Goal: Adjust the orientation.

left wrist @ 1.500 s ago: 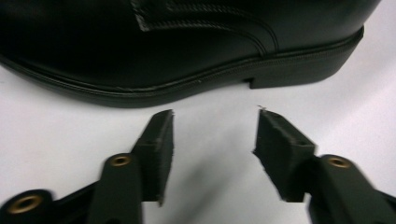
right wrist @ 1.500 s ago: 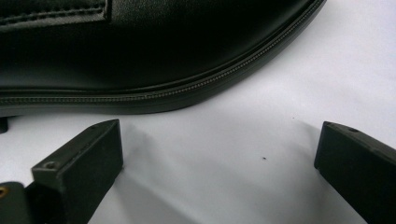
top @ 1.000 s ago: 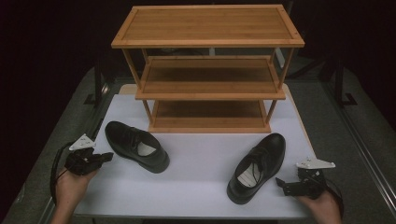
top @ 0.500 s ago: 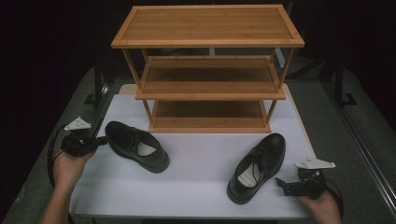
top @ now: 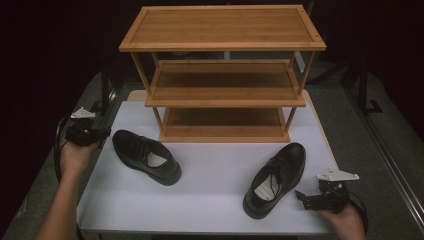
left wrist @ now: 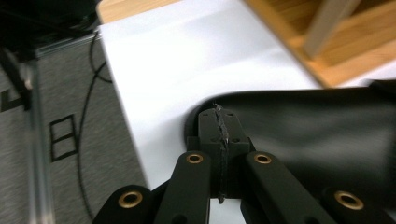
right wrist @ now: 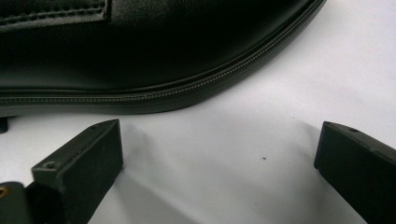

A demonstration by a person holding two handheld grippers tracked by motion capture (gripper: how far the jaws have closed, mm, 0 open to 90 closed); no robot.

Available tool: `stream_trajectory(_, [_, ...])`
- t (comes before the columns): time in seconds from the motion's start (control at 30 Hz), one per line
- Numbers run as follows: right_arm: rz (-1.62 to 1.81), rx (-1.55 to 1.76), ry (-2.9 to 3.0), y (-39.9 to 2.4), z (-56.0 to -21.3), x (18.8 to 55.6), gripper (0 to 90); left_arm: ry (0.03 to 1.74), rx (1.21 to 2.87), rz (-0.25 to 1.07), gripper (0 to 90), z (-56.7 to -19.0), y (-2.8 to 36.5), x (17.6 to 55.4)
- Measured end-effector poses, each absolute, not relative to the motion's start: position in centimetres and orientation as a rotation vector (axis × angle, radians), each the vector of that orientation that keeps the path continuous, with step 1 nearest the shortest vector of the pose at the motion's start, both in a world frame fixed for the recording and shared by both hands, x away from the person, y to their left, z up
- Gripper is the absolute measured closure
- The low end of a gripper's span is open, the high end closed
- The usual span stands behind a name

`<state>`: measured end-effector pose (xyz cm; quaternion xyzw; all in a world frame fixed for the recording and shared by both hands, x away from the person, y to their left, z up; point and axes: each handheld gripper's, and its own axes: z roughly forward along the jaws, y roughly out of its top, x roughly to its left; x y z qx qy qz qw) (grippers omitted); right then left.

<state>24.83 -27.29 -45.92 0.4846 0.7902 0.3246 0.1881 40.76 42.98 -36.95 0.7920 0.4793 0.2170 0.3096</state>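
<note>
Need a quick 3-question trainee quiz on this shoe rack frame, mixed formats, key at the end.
1. True or false: a shoe already sits on the rack.
2. Which gripper is open: left or right?
3. The left shoe lies nearest which rack shelf: A top, B middle, C bottom?

Key: 1 false, both the left shoe and the right shoe lie on the table. 2 right; the left gripper's fingers are shut. 3 C.

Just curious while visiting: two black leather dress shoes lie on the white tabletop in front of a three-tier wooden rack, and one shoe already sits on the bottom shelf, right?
Not quite. The high view shows the three-tier wooden rack with bare shelves; both black leather dress shoes, left and right, lie on the white tabletop.
</note>
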Motion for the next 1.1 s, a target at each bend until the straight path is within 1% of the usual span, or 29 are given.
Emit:
stream_trajectory(0.03, [0.913,1.363,2.223,-27.3,-45.9,24.8,0.7,1.266,2.092,0.573,89.9,-37.0,43.0,40.8])
stream_trajectory(0.07, [0.914,1.363,2.223,-27.3,-45.9,24.8,0.7,1.281,2.086,0.566,89.9,-37.4,43.3,41.7])
stream_trajectory(0.2, [0.915,1.365,2.222,-27.3,-45.9,24.8,0.7,1.310,2.098,0.571,89.9,-38.6,43.7,43.1])
stream_trajectory(0.3, [0.916,1.366,2.222,-27.3,-45.9,24.8,0.7,1.316,2.101,0.563,89.9,-39.1,44.0,43.7])
stream_trajectory(0.4, [0.916,1.367,2.222,-27.3,-45.9,24.8,0.7,1.333,2.098,0.581,89.9,-40.0,44.0,44.3])
stream_trajectory(0.77, [0.917,1.367,2.222,-27.3,-45.9,24.8,0.8,1.355,2.167,0.554,90.0,-42.2,43.8,45.3])
stream_trajectory(1.1, [0.915,1.367,2.223,-27.3,-45.9,24.8,0.8,1.338,2.174,0.544,90.0,-42.2,43.5,45.2])
